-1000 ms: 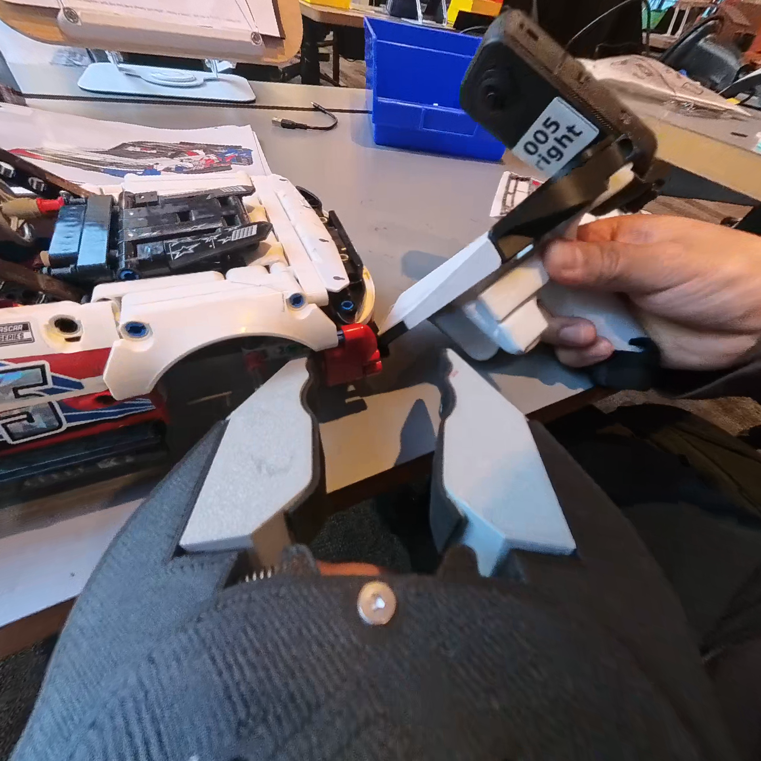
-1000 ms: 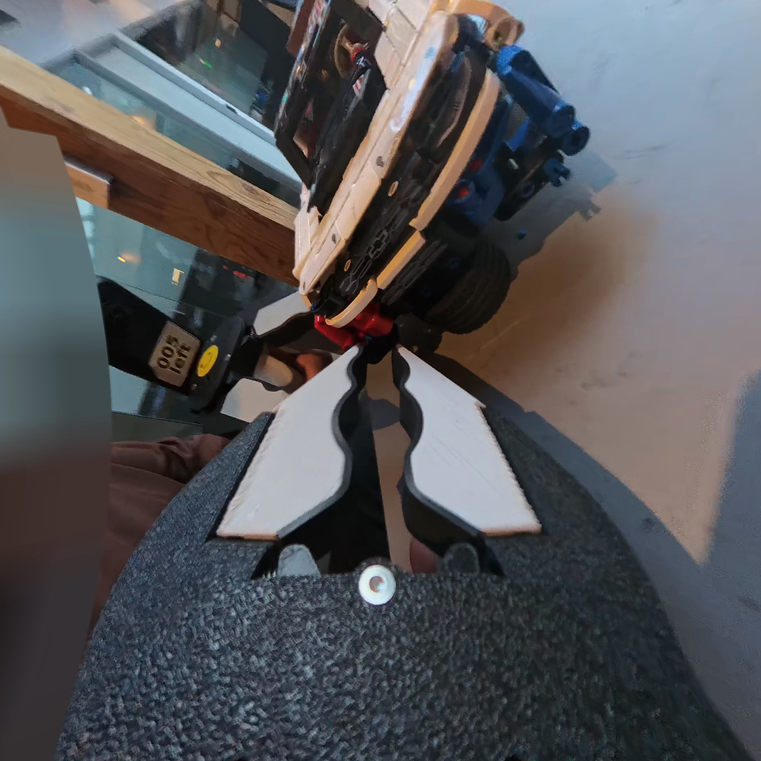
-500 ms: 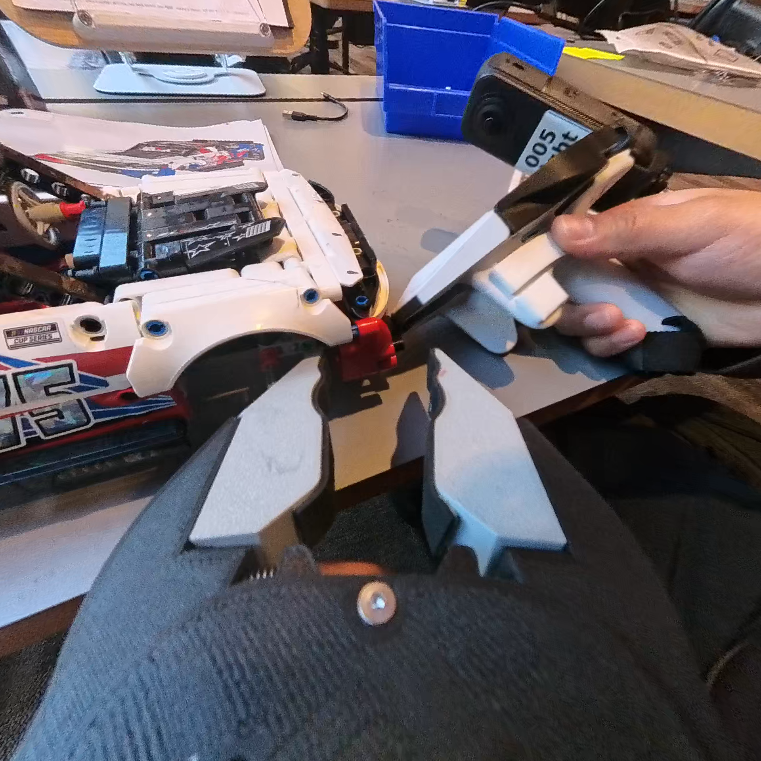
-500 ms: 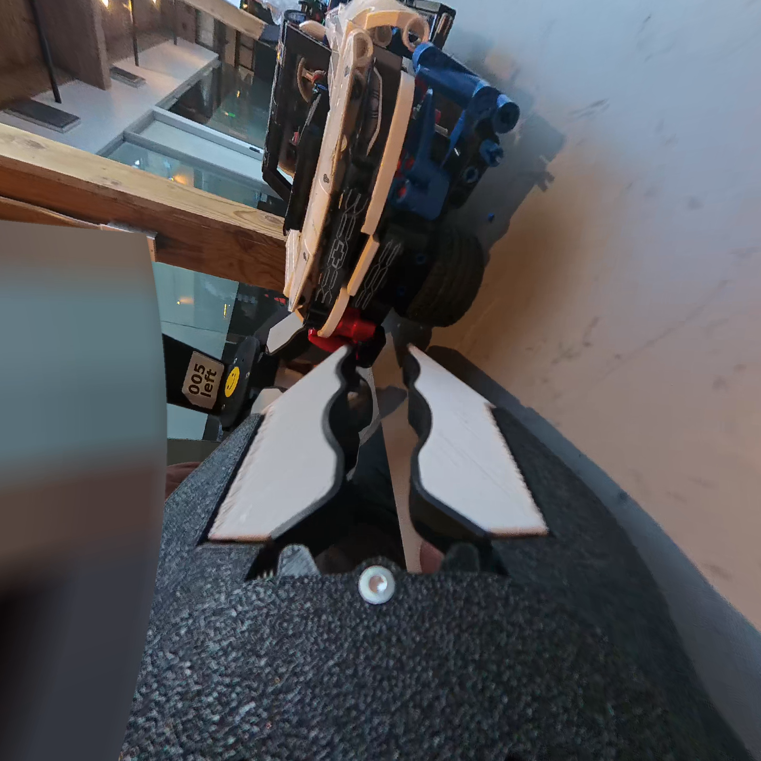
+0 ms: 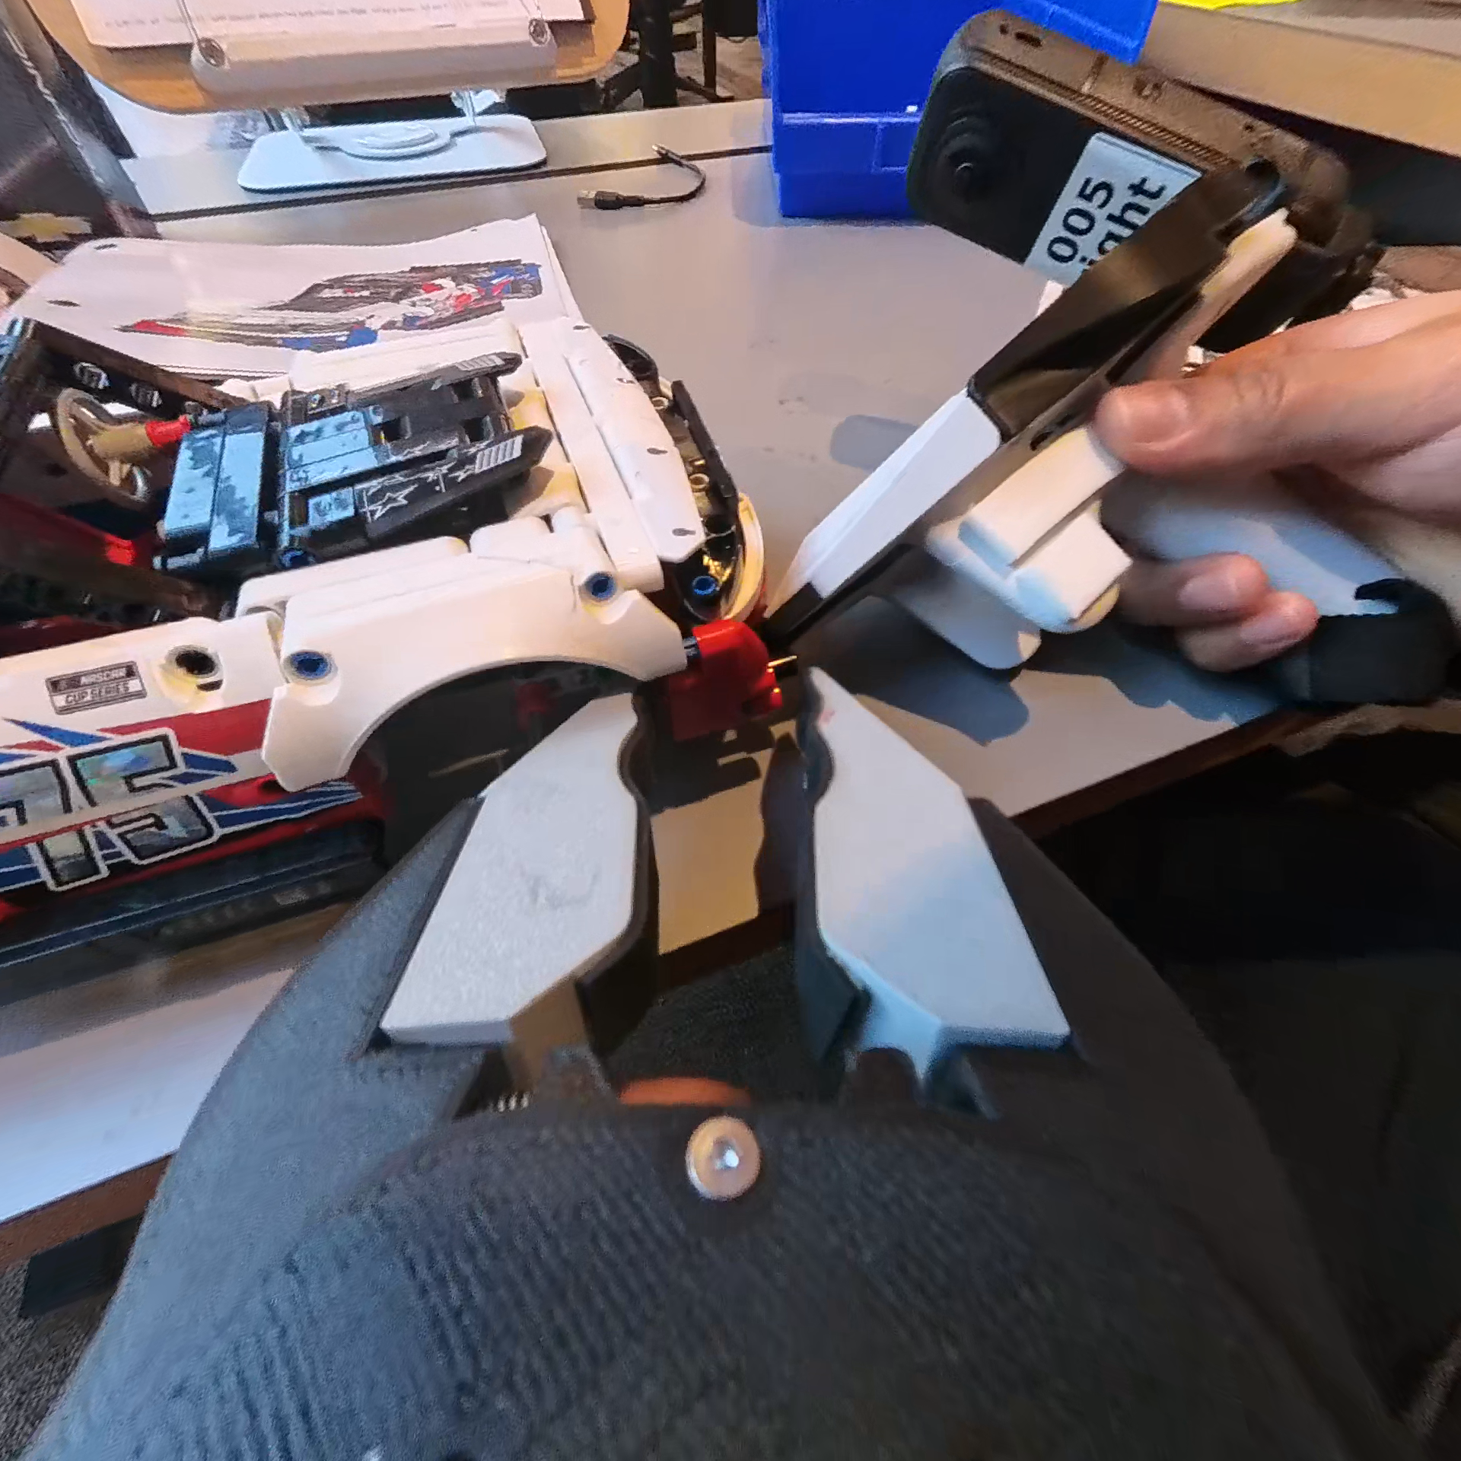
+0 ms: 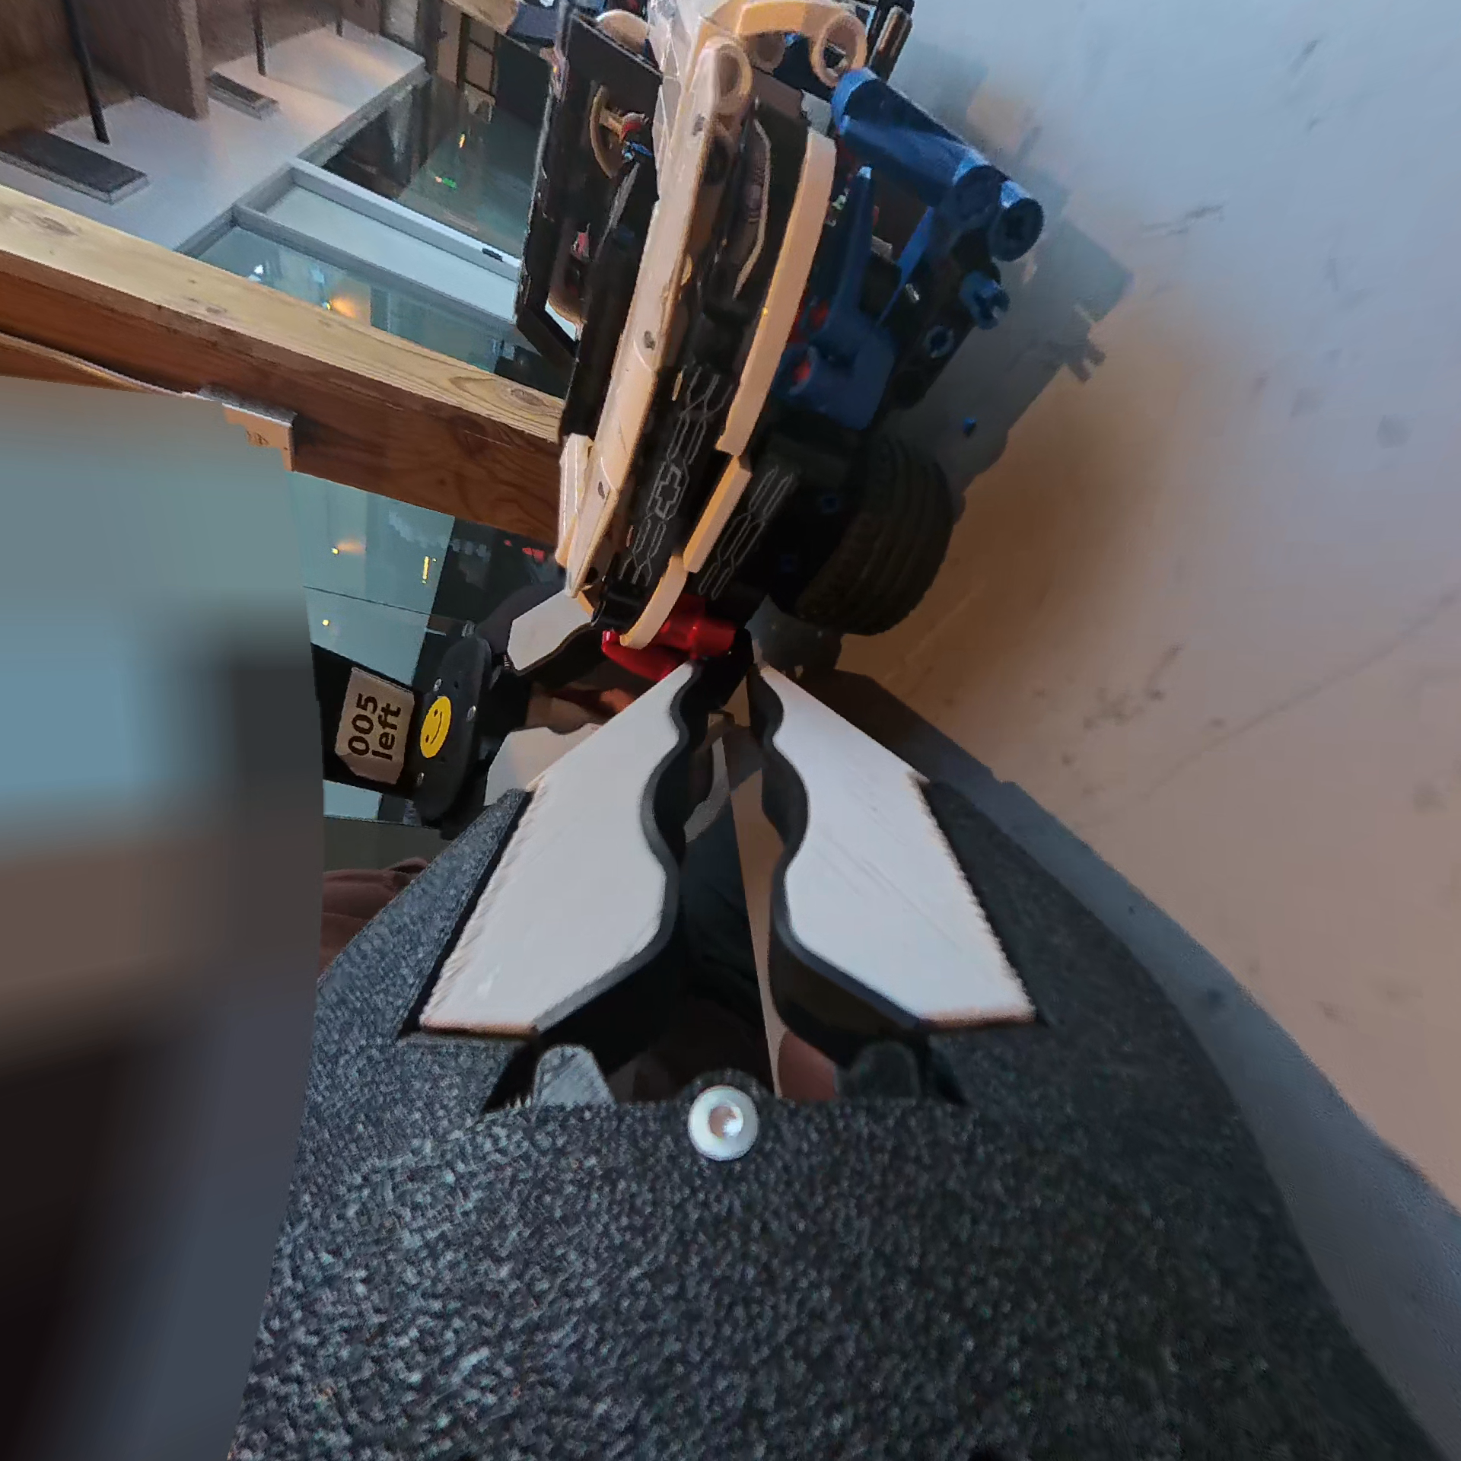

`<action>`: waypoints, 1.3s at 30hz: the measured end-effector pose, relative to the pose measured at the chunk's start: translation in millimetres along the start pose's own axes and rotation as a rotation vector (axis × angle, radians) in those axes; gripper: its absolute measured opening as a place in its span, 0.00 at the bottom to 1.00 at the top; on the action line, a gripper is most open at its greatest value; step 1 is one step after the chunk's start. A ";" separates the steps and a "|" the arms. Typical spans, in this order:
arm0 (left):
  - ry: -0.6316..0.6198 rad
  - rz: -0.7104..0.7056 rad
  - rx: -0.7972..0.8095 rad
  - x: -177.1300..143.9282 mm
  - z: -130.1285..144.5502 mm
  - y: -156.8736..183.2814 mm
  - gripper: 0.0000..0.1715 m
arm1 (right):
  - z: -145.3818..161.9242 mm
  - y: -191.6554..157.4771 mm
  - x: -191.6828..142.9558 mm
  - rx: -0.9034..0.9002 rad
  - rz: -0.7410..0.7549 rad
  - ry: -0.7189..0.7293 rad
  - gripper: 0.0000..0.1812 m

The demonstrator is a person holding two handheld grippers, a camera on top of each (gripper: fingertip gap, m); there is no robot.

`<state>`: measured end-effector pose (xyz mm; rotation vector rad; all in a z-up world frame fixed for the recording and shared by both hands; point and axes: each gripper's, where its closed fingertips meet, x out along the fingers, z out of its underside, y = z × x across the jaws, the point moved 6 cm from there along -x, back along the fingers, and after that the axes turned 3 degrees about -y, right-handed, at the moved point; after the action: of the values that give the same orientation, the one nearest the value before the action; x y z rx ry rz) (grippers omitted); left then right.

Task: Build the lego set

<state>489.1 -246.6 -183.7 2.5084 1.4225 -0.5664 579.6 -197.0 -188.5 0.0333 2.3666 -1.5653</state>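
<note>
Lego car (image 5: 332,632) sat on the grey desk (image 5: 830,316) near its front edge, body white with red and blue side graphics, black panels on top; in the right wrist view the same car (image 6: 711,379) appeared nose-on and rotated, blue pieces (image 6: 909,237) on one side, black tyre (image 6: 877,545) low at the front. Red piece (image 5: 723,672) sat at the car's front corner, just under the white wheel arch; also visible at (image 6: 672,632). Left hand-held gripper (image 5: 715,723) had its fingers apart, one either side of the red piece, not clamped on it; gap clearly visible between them. Right hand-held gripper (image 6: 723,684) was spread only narrowly, tips right at the red piece; its left finger (image 6: 601,830) touched or nearly touched the piece, couldn't tell which; nothing seen gripped between the fingers. In the left wrist view the right hand-held gripper (image 5: 779,624) came in from the right, tilted down, held by a person's hand (image 5: 1281,506). Behind the car lay a printed sheet with a car picture (image 5: 316,292); further back a blue bin (image 5: 854,103), a black cable (image 5: 632,186) and a white stand base (image 5: 395,150). Wooden beam (image 6: 277,348) crossed the background of the right wrist view.
</note>
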 end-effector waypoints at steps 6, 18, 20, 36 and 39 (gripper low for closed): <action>-0.017 -0.001 0.009 -0.5 0.6 0.3 0.19 | 1.1 -2.5 1.5 -0.081 0.048 -0.007 0.04; -0.027 0.008 0.029 -2.4 3.2 -4.0 0.18 | -0.5 -2.6 8.3 -0.089 0.052 -0.031 0.04; -0.027 0.008 0.030 -1.9 2.5 -5.1 0.18 | -1.4 -2.1 8.3 -0.089 0.053 -0.032 0.04; 0.035 -0.076 0.011 -0.8 1.1 -1.6 0.18 | 0.0 -2.3 1.5 -0.005 -0.024 0.005 0.00; 0.030 -0.074 0.014 -0.8 1.4 -1.2 0.19 | 0.4 -2.0 1.5 0.009 -0.032 0.005 0.00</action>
<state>487.3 -247.1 -184.6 2.4942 1.5328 -0.5559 577.8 -198.3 -187.2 0.0016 2.3749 -1.5917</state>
